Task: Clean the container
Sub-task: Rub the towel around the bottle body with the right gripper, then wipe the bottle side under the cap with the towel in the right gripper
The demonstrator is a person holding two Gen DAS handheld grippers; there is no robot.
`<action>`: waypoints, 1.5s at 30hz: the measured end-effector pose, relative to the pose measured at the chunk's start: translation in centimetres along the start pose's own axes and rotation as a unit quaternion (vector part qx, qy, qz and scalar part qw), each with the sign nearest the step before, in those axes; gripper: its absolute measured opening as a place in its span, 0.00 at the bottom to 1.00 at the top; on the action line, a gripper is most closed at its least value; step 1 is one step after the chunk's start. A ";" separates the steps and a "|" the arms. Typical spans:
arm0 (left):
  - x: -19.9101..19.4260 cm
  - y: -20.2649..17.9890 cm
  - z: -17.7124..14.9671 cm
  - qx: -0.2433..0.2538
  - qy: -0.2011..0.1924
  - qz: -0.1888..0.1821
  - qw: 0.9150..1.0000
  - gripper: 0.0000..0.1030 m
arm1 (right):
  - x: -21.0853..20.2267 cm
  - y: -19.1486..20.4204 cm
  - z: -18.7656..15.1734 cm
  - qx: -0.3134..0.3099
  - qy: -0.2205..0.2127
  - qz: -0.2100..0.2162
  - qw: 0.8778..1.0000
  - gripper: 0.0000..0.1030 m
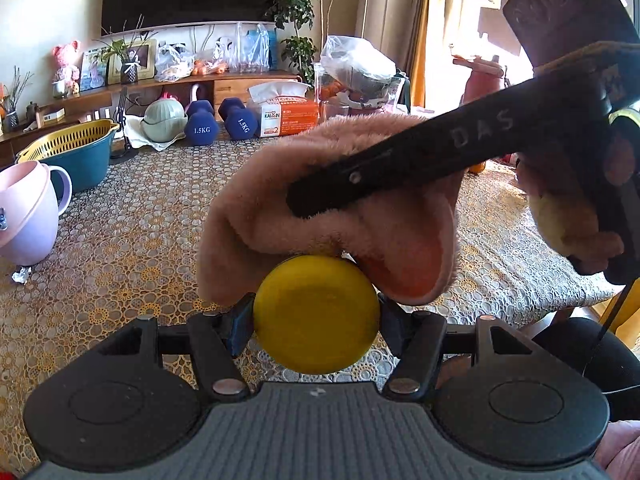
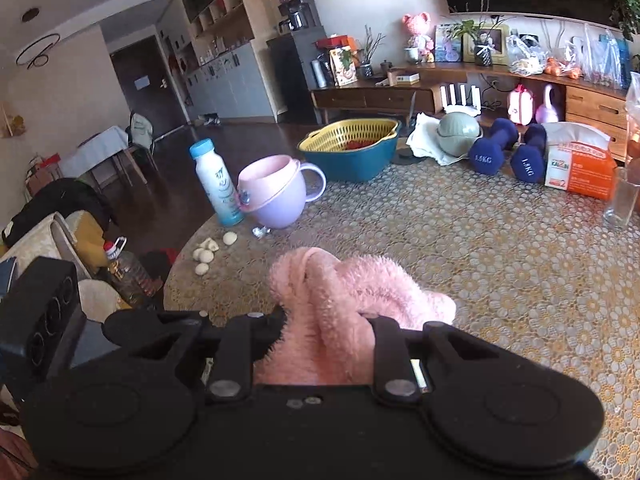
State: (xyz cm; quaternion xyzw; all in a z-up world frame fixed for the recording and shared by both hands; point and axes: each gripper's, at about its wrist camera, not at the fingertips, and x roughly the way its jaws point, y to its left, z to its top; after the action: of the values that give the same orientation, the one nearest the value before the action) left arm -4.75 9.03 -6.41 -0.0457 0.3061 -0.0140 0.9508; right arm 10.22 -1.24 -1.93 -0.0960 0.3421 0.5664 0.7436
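A: What's biggest here?

B: The lace-patterned table [image 1: 132, 240]. Above it, a fluffy pink cloth [image 1: 320, 200] drapes over the far side of the yellow round container [image 1: 316, 314].

A: Who holds the container?

B: The left gripper [image 1: 316, 316], right in front of its camera; both pads press the container's sides.

A: And the cloth?

B: Bunched in the right gripper [image 2: 324, 320], jaws clamped together on it. In the left view that gripper reaches in from the right, its finger [image 1: 400, 164] lying across the cloth just above the container.
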 end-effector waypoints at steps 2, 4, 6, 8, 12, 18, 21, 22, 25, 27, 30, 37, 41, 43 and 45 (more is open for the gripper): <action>0.0 0.2 -0.2 -0.005 0.002 -0.002 1.000 0.61 | 0.9 -0.1 -0.1 -0.006 0.012 -0.017 1.000 0.21; -0.1 0.3 -0.2 -0.010 0.002 -0.004 1.000 0.61 | 1.7 -0.6 -0.3 -0.013 0.020 -0.046 0.999 0.21; 0.0 0.6 -0.2 -0.018 0.002 -0.007 1.000 0.61 | 2.3 -1.4 -0.4 -0.004 0.024 -0.061 0.998 0.21; 0.0 1.0 -0.1 -0.031 0.003 -0.013 0.999 0.61 | 2.6 -2.5 -0.6 0.009 0.028 -0.076 0.997 0.21; 0.1 1.9 0.0 -0.055 0.007 -0.025 0.998 0.61 | 2.8 -4.2 -1.3 0.036 0.033 -0.088 0.995 0.21; 0.0 3.2 0.3 -0.091 0.013 -0.034 0.995 0.61 | 1.6 -4.4 -2.2 0.024 0.032 -0.116 0.992 0.21; 0.1 4.4 0.7 -0.123 0.015 -0.041 0.991 0.61 | 0.0 -3.7 -2.2 0.018 0.012 -0.120 0.993 0.21; 0.1 4.9 0.9 -0.138 0.018 -0.047 0.989 0.61 | -0.6 -3.4 -2.1 0.018 0.003 -0.114 0.993 0.21; 0.5 6.1 1.2 -0.169 0.021 -0.054 0.984 0.61 | -2.4 -2.6 -1.5 0.035 -0.029 -0.057 0.997 0.21; 0.5 6.4 1.3 -0.172 0.022 -0.054 0.983 0.61 | -3.0 -2.1 -1.1 0.045 -0.043 -0.017 0.998 0.21; 0.5 6.7 1.3 -0.177 0.025 -0.059 0.982 0.61 | -2.0 -1.6 -0.8 0.047 -0.035 0.008 0.998 0.21; 0.5 6.9 0.9 -0.177 0.027 -0.064 0.982 0.61 | 1.4 -2.8 -1.5 0.074 -0.003 -0.003 0.997 0.21; 0.5 6.9 0.8 -0.175 0.025 -0.065 0.982 0.61 | 2.2 -3.6 -1.4 0.077 0.004 -0.026 0.997 0.21; 0.5 6.9 0.8 -0.174 0.024 -0.064 0.982 0.61 | 2.5 -3.9 -1.4 0.075 0.008 -0.039 0.996 0.21; 0.4 6.8 0.9 -0.171 0.023 -0.063 0.983 0.61 | 2.9 -4.0 -1.4 0.065 0.014 -0.059 0.996 0.21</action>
State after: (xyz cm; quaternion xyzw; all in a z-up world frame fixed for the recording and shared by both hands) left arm -3.89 15.81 -6.62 -0.2264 0.3228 -0.0229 0.9187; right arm 13.68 -1.12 -5.76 -0.0750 0.3826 0.4968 0.7753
